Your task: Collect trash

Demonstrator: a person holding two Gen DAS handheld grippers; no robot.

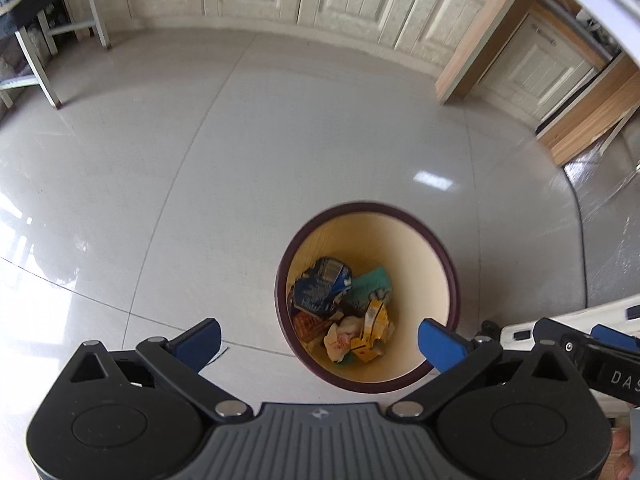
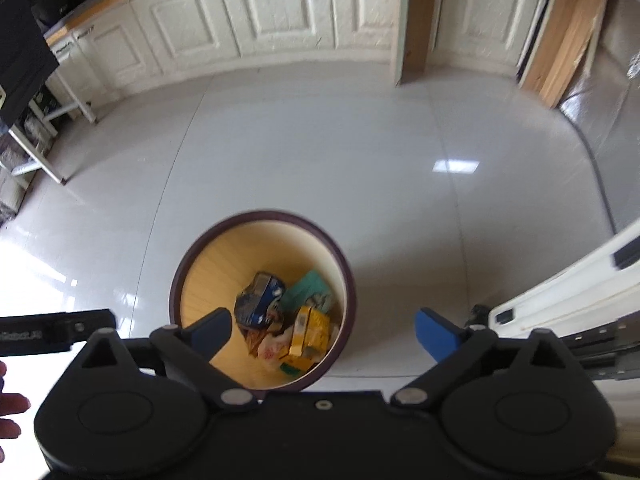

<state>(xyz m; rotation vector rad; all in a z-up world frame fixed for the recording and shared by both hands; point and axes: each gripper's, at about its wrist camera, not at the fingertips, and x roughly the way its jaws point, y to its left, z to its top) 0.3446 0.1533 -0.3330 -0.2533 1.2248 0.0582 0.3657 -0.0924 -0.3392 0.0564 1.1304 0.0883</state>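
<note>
A: Where is the trash kept?

B: A crumpled blue wrapper [image 1: 322,286], a yellow carton [image 1: 372,330] and a green packet [image 1: 370,284] are seen inside the round cream bin with the dark rim [image 1: 416,256]; no other trash is seen on the shiny grey floor [image 1: 280,140].

A: And the tongs?

B: The left tongs [image 1: 320,338] and right tongs [image 2: 324,330] are held wide, with nothing gripped; little seems left.

1. Glossy pale tile floor [image 2: 320,152], light glare bouncing off it.
2. Cream panelled cabinets [image 2: 280,12] along the far wall.
3. Wooden upright panels [image 2: 416,20] between them.
4. White metal-legged rack [image 1: 36,64] off to the left.
</note>
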